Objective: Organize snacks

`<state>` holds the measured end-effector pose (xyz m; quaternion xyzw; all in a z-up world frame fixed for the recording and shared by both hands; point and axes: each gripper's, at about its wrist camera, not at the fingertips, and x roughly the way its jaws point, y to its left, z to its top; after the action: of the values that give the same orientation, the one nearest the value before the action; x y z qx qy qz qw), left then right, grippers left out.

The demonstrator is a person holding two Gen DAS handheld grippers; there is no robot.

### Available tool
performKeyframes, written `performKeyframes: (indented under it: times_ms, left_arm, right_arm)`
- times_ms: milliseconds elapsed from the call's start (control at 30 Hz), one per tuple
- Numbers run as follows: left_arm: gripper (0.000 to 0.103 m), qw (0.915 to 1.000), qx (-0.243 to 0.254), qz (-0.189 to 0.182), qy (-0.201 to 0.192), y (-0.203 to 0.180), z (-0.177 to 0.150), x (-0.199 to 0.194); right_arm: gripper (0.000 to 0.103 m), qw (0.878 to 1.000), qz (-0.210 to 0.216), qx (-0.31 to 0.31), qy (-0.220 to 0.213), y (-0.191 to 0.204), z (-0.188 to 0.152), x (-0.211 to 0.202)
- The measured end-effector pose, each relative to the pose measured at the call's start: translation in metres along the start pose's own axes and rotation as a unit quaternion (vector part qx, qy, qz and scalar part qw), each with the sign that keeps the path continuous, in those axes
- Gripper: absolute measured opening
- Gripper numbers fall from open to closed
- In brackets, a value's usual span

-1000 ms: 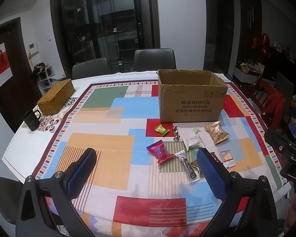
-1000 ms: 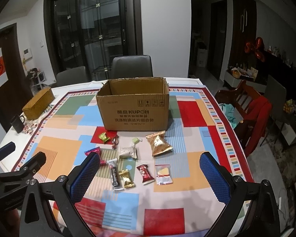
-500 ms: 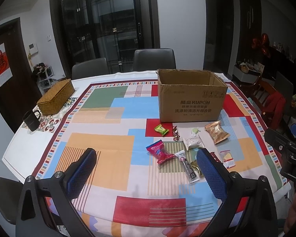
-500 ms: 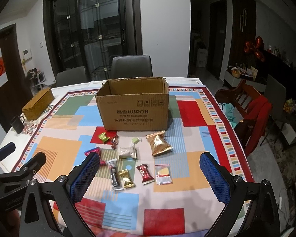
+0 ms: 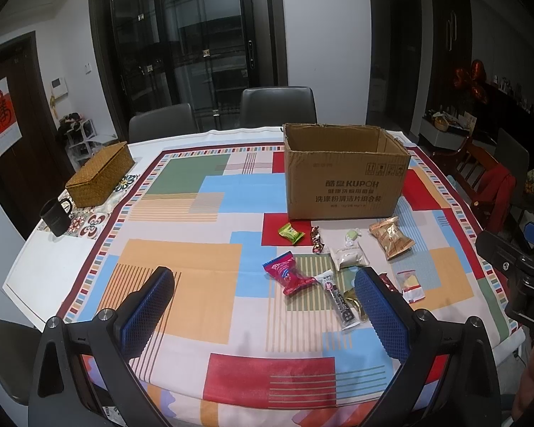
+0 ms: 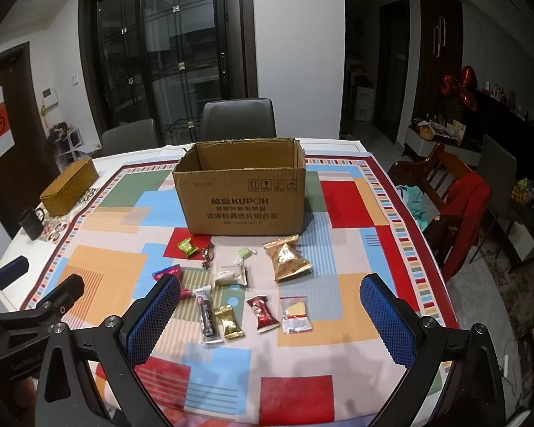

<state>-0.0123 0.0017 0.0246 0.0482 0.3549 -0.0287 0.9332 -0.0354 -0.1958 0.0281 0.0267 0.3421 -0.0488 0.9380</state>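
An open cardboard box [image 5: 345,185] [image 6: 242,195] stands on the patterned tablecloth. Several wrapped snacks lie in front of it: a red packet [image 5: 288,277], a green candy [image 5: 291,233] [image 6: 188,247], a gold bag [image 5: 391,237] [image 6: 285,257], a white pouch [image 6: 230,274], a black stick [image 6: 206,315], a gold candy [image 6: 230,322], a dark red candy [image 6: 262,313] and a clear packet [image 6: 295,314]. My left gripper [image 5: 263,315] is open and empty, above the near table left of the snacks. My right gripper [image 6: 270,320] is open and empty, near the front snack row.
A wicker box [image 5: 99,174] and a black mug [image 5: 55,215] sit at the table's left edge. Grey chairs [image 5: 277,106] stand behind the table. A wooden chair with red cloth [image 6: 459,206] stands to the right. The table's front edge is close below both grippers.
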Motion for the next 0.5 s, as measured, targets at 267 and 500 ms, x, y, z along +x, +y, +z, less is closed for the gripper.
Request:
performKeyframes:
  times_ms: [267, 500]
  left_arm:
    - [0.103, 1.0, 0.0, 0.0, 0.0, -0.0003, 0.0005, 0.0]
    - [0.103, 1.0, 0.0, 0.0, 0.0, 0.0002, 0.0005, 0.0002]
  right_arm:
    - [0.102, 1.0, 0.0, 0.0, 0.001, 0.0002, -0.0003, 0.0008]
    - [0.102, 1.0, 0.0, 0.001, 0.001, 0.0004, -0.0005, 0.0017]
